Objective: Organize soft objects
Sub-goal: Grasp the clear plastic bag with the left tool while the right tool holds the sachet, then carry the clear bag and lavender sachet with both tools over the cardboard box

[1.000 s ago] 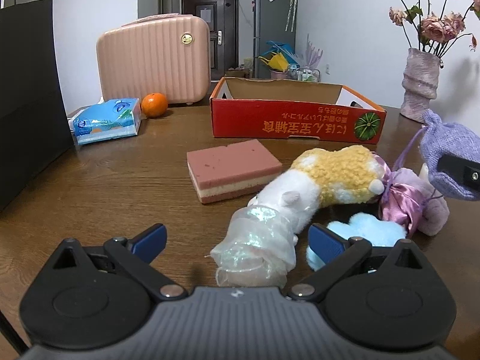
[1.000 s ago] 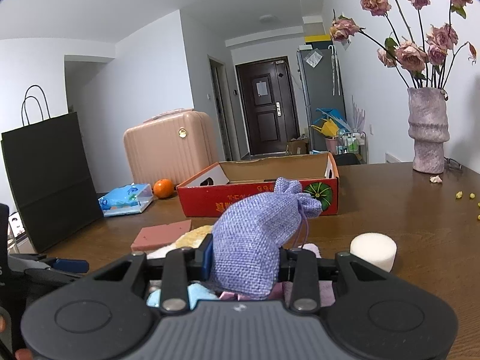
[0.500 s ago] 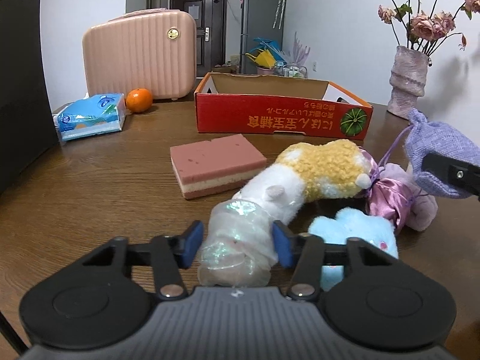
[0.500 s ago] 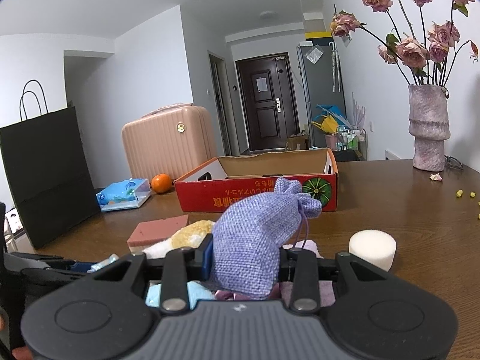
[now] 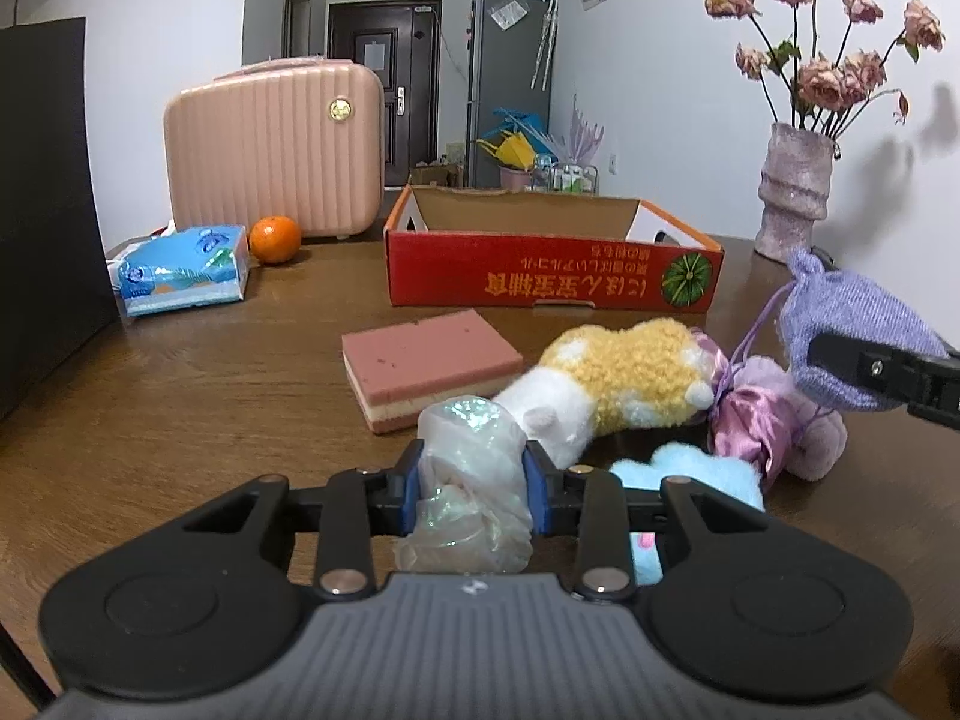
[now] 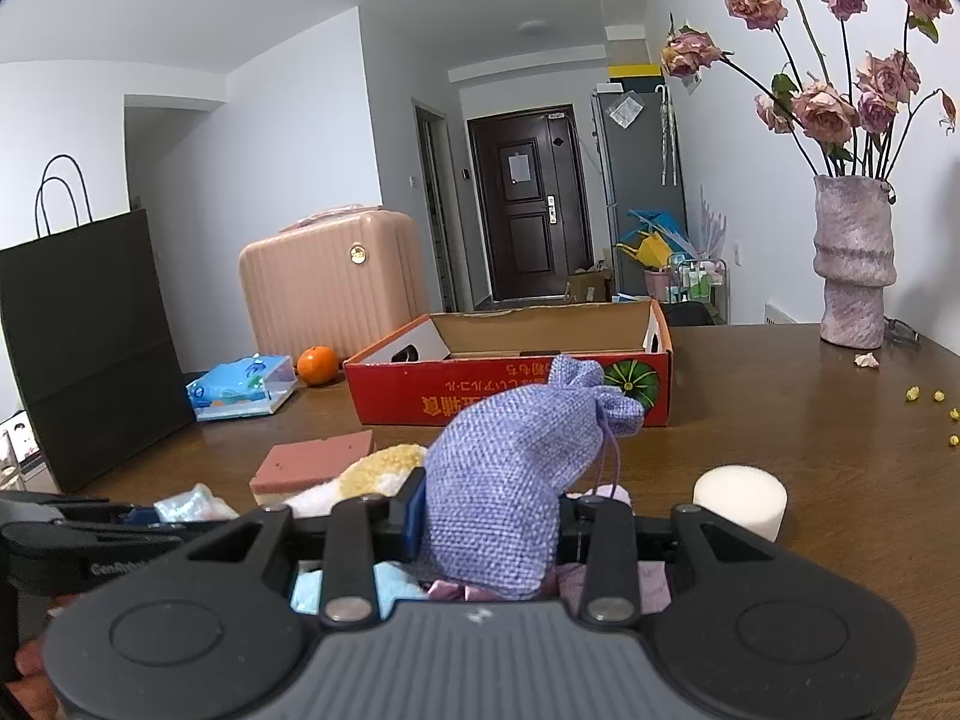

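My left gripper (image 5: 474,483) is shut on the iridescent plastic-wrapped end (image 5: 474,456) of a white and yellow plush toy (image 5: 624,381) that lies on the wooden table. My right gripper (image 6: 486,519) is shut on a lavender drawstring pouch (image 6: 510,480) and holds it above the pile; the pouch also shows in the left wrist view (image 5: 852,330). A pink sponge block (image 5: 429,366), a light blue plush (image 5: 690,471) and a shiny pink satin bag (image 5: 750,420) lie by the toy. The open red cardboard box (image 5: 552,276) stands behind them.
A pink suitcase (image 5: 276,147), an orange (image 5: 275,239) and a tissue pack (image 5: 183,270) stand at the back left. A black paper bag (image 6: 90,336) is at the left. A vase of roses (image 6: 852,276) is at the back right. A white foam cylinder (image 6: 739,498) sits at the right.
My left gripper has closed from wide open onto the toy's plastic-wrapped end. My right gripper still holds the lavender pouch, nearly unmoved.
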`<state>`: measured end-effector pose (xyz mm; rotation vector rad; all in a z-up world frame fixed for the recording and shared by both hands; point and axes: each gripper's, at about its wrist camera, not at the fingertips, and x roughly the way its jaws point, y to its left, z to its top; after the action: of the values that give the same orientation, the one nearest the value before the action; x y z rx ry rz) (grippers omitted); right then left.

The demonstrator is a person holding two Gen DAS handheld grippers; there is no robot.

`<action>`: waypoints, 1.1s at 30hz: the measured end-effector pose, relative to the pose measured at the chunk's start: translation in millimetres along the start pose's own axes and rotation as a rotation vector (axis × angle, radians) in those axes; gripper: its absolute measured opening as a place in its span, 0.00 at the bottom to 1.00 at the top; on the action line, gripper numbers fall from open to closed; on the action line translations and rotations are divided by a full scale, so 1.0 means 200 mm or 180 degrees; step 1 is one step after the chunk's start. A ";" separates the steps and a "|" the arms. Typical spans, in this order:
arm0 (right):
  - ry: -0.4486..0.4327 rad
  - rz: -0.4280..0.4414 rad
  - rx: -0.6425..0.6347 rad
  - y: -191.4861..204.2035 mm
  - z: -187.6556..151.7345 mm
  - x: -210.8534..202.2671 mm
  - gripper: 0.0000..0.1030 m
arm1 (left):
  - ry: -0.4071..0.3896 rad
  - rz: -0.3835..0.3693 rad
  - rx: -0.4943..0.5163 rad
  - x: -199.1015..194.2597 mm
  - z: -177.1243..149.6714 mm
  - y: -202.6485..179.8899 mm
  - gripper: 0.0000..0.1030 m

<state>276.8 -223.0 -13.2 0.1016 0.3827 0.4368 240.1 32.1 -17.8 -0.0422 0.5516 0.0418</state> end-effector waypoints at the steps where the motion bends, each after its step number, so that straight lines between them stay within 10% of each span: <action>1: -0.0003 -0.0001 -0.0007 0.00 0.00 0.00 0.34 | -0.0019 -0.0003 -0.0008 -0.01 0.01 0.00 0.33; 33: -0.0128 -0.0050 -0.0150 0.01 0.26 0.18 0.34 | -0.0473 -0.0112 0.0019 0.03 0.42 -0.01 0.33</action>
<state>325.1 -206.5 23.1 0.0613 0.3332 0.4275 289.1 34.5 50.0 -0.0425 0.4025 0.0089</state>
